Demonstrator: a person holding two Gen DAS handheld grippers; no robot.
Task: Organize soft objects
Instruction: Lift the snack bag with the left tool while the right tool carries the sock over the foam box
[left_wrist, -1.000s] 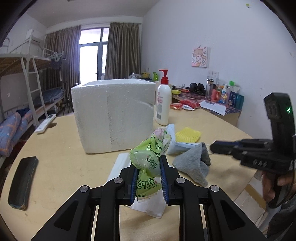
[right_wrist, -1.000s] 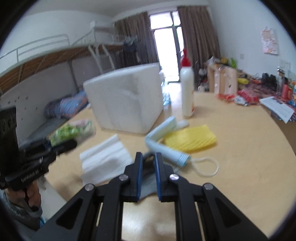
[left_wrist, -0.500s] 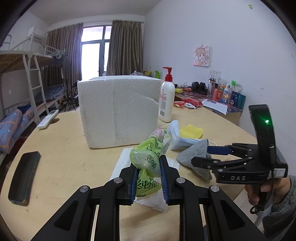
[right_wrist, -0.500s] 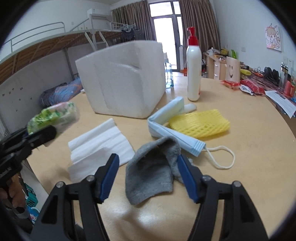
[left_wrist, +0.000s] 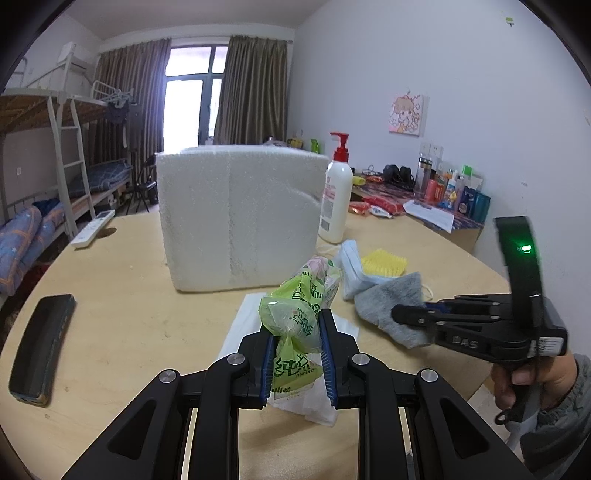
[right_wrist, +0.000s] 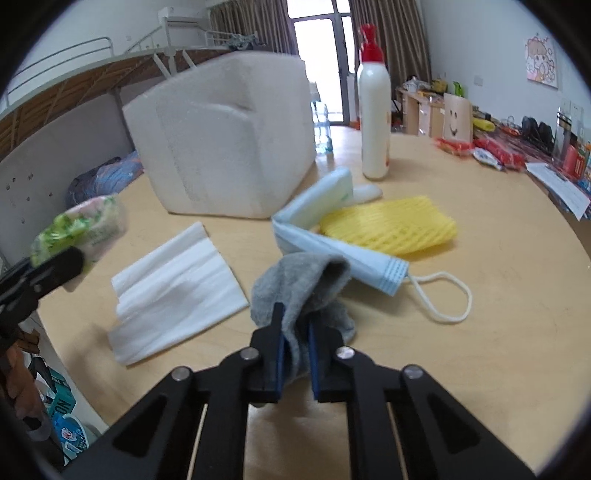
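On a round wooden worktop (left_wrist: 122, 295) in a dormitory room, the left gripper (left_wrist: 295, 350) is clamped on a green tissue pack (left_wrist: 295, 321), holding it raised above a white folded sheet (right_wrist: 173, 284) that lies flat near the worktop's front edge. To its right, the right gripper (right_wrist: 295, 347) is closed tight on a grey sock (right_wrist: 299, 288), its blue pads pinching a fold of the fabric while the rest of the sock bunches on the worktop just ahead of the fingers. The person's right hand (left_wrist: 524, 376), in a grey sleeve, grips the tool's handle at the worktop's edge.

The sock touches a light blue face mask (right_wrist: 332, 247), whose far end is folded upward and whose white ear loop (right_wrist: 443, 295) trails loose across the wood to the right. A yellow foam net (right_wrist: 391, 225) lies just behind the mask, partly overlapping it. A large white foam box (left_wrist: 236, 214) stands behind these things, near the middle of the worktop, with a white pump bottle (left_wrist: 336, 199) with a red top upright just beside its right side. A black phone (left_wrist: 40, 347) lies well apart at the left edge, and a white remote control (left_wrist: 92, 232) rests at the far left.
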